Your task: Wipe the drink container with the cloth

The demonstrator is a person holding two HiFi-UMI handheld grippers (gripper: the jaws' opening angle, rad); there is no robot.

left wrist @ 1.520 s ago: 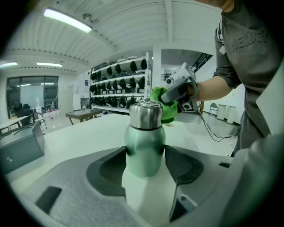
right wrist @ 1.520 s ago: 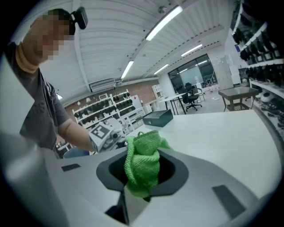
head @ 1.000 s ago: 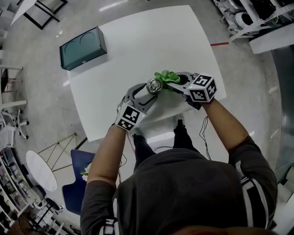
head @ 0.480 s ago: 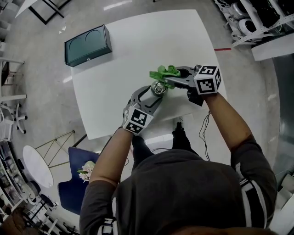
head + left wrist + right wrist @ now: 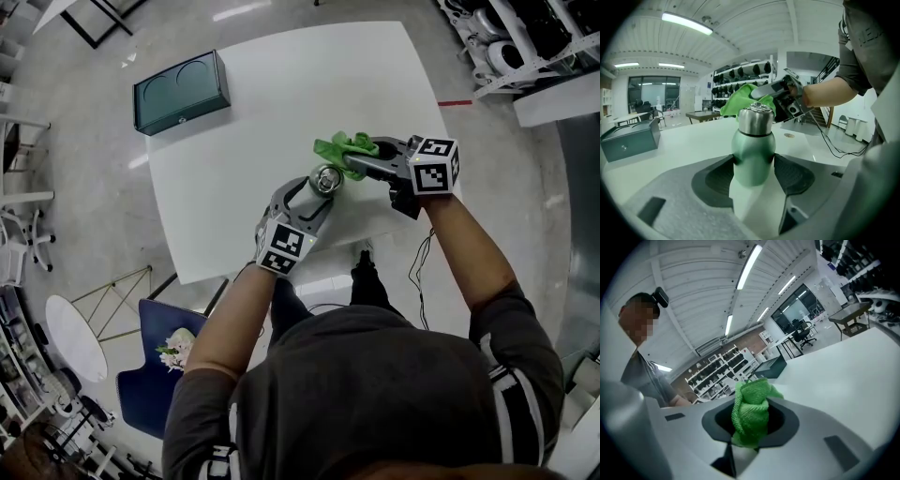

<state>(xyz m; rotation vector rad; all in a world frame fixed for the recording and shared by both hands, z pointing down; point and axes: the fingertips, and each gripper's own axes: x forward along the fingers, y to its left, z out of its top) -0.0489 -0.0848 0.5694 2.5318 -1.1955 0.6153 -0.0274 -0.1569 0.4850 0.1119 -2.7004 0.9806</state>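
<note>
The pale green metal bottle (image 5: 753, 154) with steel cap (image 5: 754, 121) is clamped at mid-body, upright, in the left gripper (image 5: 753, 177) near the white table's (image 5: 234, 141) front edge. The bunched green cloth (image 5: 751, 404) is pinched in the right gripper (image 5: 364, 166), just beyond the cap, to its right; contact uncertain.

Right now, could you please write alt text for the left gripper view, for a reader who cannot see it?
The left gripper clamps an upright green bottle with a steel cap between its jaws, a white table behind. Behind the bottle's top, the right gripper holds a green cloth; a dark green box sits far left.
</note>
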